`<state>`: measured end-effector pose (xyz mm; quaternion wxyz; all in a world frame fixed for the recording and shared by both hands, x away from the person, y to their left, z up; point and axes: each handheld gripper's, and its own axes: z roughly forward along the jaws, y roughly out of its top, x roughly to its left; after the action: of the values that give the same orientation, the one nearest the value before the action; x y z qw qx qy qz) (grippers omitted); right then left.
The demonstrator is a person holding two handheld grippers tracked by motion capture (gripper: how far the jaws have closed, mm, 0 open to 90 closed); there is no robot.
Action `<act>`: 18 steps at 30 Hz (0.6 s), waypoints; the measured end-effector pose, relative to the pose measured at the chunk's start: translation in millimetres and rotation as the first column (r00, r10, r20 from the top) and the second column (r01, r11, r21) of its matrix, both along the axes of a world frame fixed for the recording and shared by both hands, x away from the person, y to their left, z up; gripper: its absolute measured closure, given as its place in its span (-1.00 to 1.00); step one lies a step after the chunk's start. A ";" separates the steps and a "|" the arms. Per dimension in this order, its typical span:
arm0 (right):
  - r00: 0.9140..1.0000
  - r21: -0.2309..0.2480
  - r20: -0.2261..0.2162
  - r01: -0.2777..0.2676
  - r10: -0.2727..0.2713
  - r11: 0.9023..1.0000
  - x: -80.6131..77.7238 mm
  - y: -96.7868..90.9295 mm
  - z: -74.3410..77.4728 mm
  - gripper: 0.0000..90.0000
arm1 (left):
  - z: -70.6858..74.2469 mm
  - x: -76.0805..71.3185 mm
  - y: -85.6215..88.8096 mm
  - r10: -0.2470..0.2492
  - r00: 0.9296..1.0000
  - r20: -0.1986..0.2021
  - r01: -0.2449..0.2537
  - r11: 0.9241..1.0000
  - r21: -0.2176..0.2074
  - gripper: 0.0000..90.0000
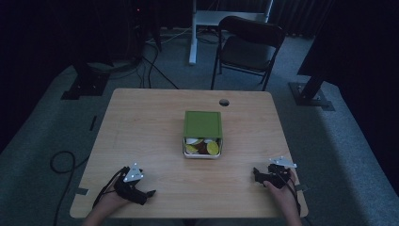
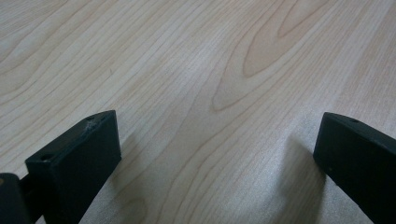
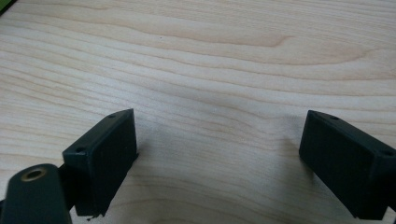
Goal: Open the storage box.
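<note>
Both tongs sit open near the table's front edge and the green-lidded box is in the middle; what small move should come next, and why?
Probably bring one of the tongs forward toward the box. The left tongs and right tongs both rest open near the front of the table, holding nothing, well apart from the box. Its green lid is slid back, exposing round pieces at the near side.

Folding chair (image 1: 249,44) beyond table (image 1: 141,117)
</note>
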<state>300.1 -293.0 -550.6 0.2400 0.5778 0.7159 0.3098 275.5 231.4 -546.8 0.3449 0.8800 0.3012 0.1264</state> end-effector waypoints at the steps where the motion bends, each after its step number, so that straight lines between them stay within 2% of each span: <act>1: 1.000 0.000 0.000 0.000 0.000 1.000 0.0 0.0 0.0 -0.76 | 0.0 0.1 0.2 -0.002 1.000 0.000 0.002 1.000 -0.001 -0.98; 8: 1.000 0.000 0.001 0.000 0.000 1.000 0.0 0.0 -0.1 -0.76 | 0.4 0.3 0.6 -0.012 1.000 0.002 0.012 1.000 0.004 -0.98; 9: 1.000 0.000 0.001 0.000 0.000 1.000 -0.1 0.0 -0.2 -0.76 | 1.0 -1.8 -0.8 -0.014 1.000 0.025 0.014 1.000 0.015 -0.98; 11: 1.000 0.000 0.001 0.000 0.000 1.000 -0.1 -0.1 -0.2 -0.76 | 1.6 -2.8 -2.0 -0.013 0.999 0.036 0.013 1.000 0.025 -0.98; 15: 1.000 0.000 0.001 -0.001 0.001 1.000 -0.1 -0.1 -0.2 -0.76 | 5.4 -5.3 -10.9 -0.019 0.995 0.100 0.011 0.996 0.085 -0.98; 18: 1.000 0.000 0.002 -0.001 0.001 1.000 -0.1 -0.1 -0.3 -0.76 | 6.9 -4.5 -16.9 -0.017 0.992 0.125 0.003 0.994 0.111 -0.98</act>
<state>300.0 -293.1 -550.9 0.2405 0.5772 0.7160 0.3103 271.0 214.4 -539.9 0.3145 0.8896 0.2670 0.1961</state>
